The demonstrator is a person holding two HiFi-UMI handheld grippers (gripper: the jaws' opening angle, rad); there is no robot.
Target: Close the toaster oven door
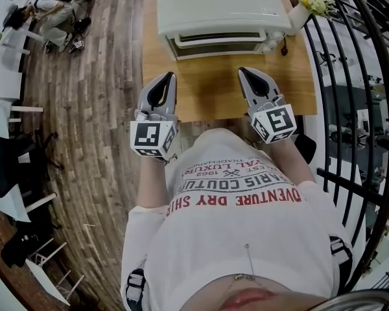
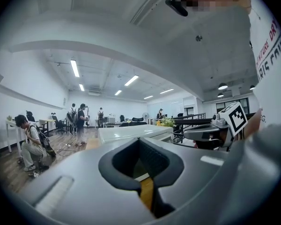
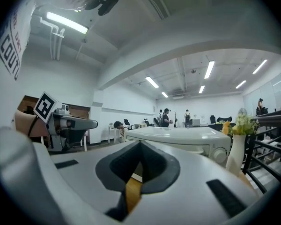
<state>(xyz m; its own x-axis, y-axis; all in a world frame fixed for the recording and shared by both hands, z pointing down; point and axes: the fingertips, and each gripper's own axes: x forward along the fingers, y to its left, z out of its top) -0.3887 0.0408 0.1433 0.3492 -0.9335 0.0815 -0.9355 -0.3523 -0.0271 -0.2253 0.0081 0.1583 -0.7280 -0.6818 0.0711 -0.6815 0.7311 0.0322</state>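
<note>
The white toaster oven [image 1: 223,8] stands at the far side of the wooden table [image 1: 214,89]. Its door [image 1: 217,44] faces me and looks upright against the front, as far as this steep view shows. My left gripper [image 1: 168,76] hovers over the table's near left part, well short of the oven, with its jaws shut and nothing between them. My right gripper [image 1: 244,71] is level with it on the right, also shut and empty. From the left gripper [image 2: 140,140] the oven [image 2: 131,132] lies straight ahead. The right gripper [image 3: 140,143] also looks at the oven [image 3: 178,135].
A white vase with yellow flowers [image 1: 306,4] stands at the oven's right; it shows as the vase [image 3: 236,149] in the right gripper view. A black railing [image 1: 356,109] runs along the table's right. Wooden floor [image 1: 84,109] lies to the left, with a crouching person [image 1: 55,11] and chairs.
</note>
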